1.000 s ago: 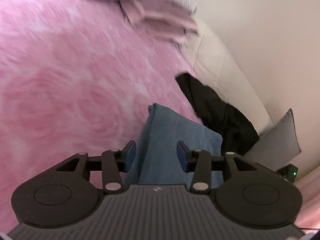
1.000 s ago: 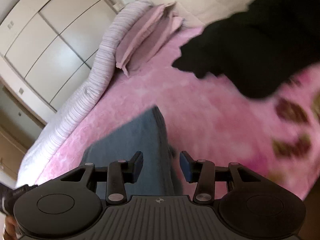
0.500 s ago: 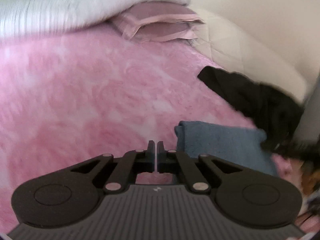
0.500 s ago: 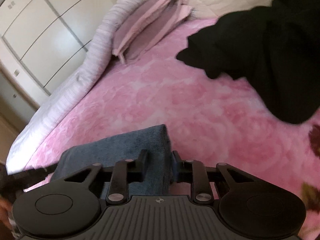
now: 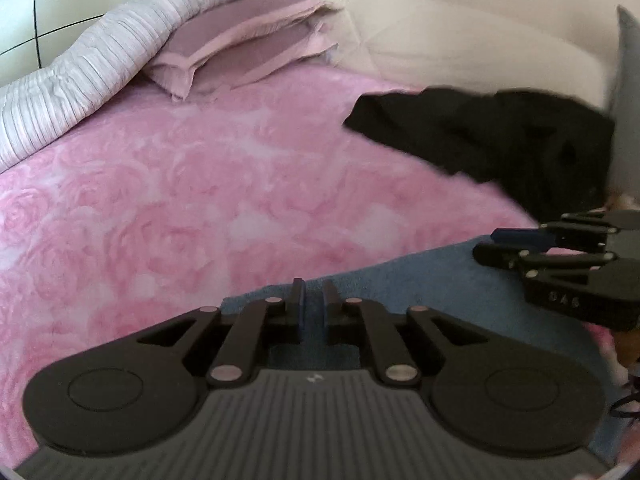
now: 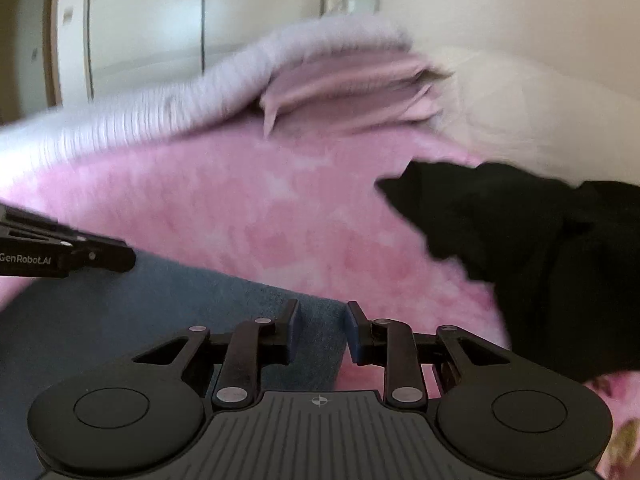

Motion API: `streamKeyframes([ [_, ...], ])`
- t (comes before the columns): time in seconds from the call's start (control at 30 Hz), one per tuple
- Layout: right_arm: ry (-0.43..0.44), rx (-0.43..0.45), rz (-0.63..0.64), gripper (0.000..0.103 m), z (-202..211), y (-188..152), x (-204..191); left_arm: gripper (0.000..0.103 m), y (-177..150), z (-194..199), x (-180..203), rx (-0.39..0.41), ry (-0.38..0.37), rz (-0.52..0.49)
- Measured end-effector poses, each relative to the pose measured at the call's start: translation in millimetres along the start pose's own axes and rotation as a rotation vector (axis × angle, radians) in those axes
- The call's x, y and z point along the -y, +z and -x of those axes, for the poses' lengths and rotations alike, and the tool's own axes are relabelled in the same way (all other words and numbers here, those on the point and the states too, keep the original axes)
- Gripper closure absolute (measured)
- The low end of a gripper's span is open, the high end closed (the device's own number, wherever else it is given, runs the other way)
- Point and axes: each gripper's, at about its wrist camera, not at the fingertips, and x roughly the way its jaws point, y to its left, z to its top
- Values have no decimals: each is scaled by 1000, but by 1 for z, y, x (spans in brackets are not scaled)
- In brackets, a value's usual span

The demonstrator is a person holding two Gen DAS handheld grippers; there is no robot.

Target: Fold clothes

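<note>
left gripper (image 5: 313, 300): jaws narrow and opening a little, a thin gap between the blue pads. it sits over the near left edge of the blue folded garment (image 5: 420, 280); some blue cloth shows in the gap, but i cannot tell whether the pads pinch it.

right gripper (image 6: 322, 330): jaws part-way closed, with the right-hand corner of the same blue garment (image 6: 160, 300) between the pads. the left pad lies against the cloth. the right pad is at the cloth's edge, and contact there is not clear.

each gripper also appears in the other's view: the right gripper at the right margin of the left wrist view, above the garment's far end; the left gripper at the left margin of the right wrist view.

the blue garment lies flat on the pink rose-patterned blanket (image 5: 180, 200), near the bed's front edge, spanning between both grippers. a black garment (image 5: 500, 140) lies crumpled further back to the right, apart from the blue one. pink pillows (image 5: 248, 48) and a rolled pale striped duvet (image 5: 100, 68) sit at the head of the bed. wardrobe doors (image 6: 160, 12) stand behind. the right wrist view is motion-blurred.
</note>
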Motion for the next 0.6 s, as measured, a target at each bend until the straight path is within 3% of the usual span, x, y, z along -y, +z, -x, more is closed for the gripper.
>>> streamKeyframes([
  [0.1,51,-26,-62,76,-18,-6,15,95,0,-11,-6,-15,5,34],
  [0.3,160,-79,-239,76,-29,-9,48,95,-5,-21,6,-2,68,-33],
  [0.4,202,-112,-375,72,-27,-6,63,95,2,-13,-6,-15,22,49],
  [0.5,166,-95,-391,69,-2,6,61,96,6,21,-20,6,2,148],
  [0.6,85,-28,-338,69,39,9,50,96,-3,70,-19,59,33,117],
])
